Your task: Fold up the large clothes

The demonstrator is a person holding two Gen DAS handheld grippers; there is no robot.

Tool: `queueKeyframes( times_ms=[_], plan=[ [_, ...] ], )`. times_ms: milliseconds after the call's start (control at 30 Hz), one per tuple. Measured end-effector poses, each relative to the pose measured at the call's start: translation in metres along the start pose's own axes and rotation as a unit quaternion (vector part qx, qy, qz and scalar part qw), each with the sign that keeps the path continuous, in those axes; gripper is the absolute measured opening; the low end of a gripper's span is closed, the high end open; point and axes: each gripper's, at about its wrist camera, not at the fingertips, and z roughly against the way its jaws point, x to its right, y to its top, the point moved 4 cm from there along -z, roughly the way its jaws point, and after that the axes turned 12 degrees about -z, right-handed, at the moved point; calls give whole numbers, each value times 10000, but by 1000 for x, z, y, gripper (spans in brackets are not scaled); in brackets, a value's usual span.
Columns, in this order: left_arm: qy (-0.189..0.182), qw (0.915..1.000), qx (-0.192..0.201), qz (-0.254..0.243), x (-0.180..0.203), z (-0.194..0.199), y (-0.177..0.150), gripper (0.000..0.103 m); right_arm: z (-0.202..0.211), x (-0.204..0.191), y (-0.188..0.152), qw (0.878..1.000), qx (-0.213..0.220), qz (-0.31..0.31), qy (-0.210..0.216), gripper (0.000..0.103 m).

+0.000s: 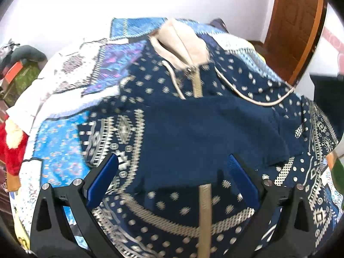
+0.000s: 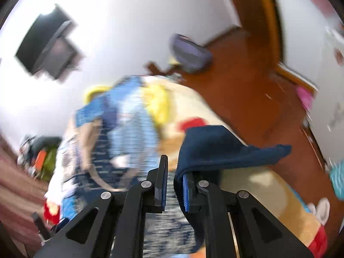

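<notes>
A navy hoodie (image 1: 215, 129) with a cream pattern, beige hood (image 1: 182, 43) and beige zipper lies spread on the bed, a plain navy part folded across its middle. My left gripper (image 1: 172, 167) hangs open just above its lower front, nothing between the blue pads (image 1: 103, 180). In the blurred right wrist view my right gripper (image 2: 175, 182) stands with a narrow gap between its jaws. A navy piece of the hoodie (image 2: 215, 148) drapes over the right finger, not clamped between the pads.
The bed carries a blue and white patterned blanket (image 1: 62, 142). A red plush toy (image 1: 13, 148) lies at its left edge. A brown wooden door (image 1: 298, 21) stands at the right, white wall behind. A cartoon-print sheet (image 2: 268, 189) and wooden floor (image 2: 247, 81) show on the right.
</notes>
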Motion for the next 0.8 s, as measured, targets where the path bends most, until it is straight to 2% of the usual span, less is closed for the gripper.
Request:
queueKeyframes(
  times_ms=[100, 200, 367, 467, 533, 633, 700, 800],
  plan=[
    [8, 9998, 132, 137, -12, 15, -8, 103, 10, -72, -17, 9975, -79, 489, 500, 9],
    [82, 9994, 227, 243, -28, 29, -21, 103, 0, -132, -50, 9913, -414, 909, 855, 9],
    [292, 9985, 210, 404, -56, 43, -51, 103, -57, -192, -129, 9785, -1281, 1354, 884, 9],
    [324, 9976, 67, 610, -77, 43, -74, 103, -99, -192, -179, 9710, -1789, 1522, 455, 9],
    [290, 9965, -11, 780, -88, 43, -89, 103, -129, -182, -209, 9649, -2062, 1629, -18, 10],
    [265, 9947, -132, 981, -99, 39, -106, 102, -154, -151, -231, 9555, -2449, 1537, -592, 10],
    [239, 9940, -236, 1043, -103, 34, -114, 102, -154, -140, -232, 9585, -2433, 1439, -370, 10],
    [182, 9934, -326, 1087, -100, 28, -116, 102, -141, -136, -238, 9478, -2774, 1514, -422, 10]
  ],
)
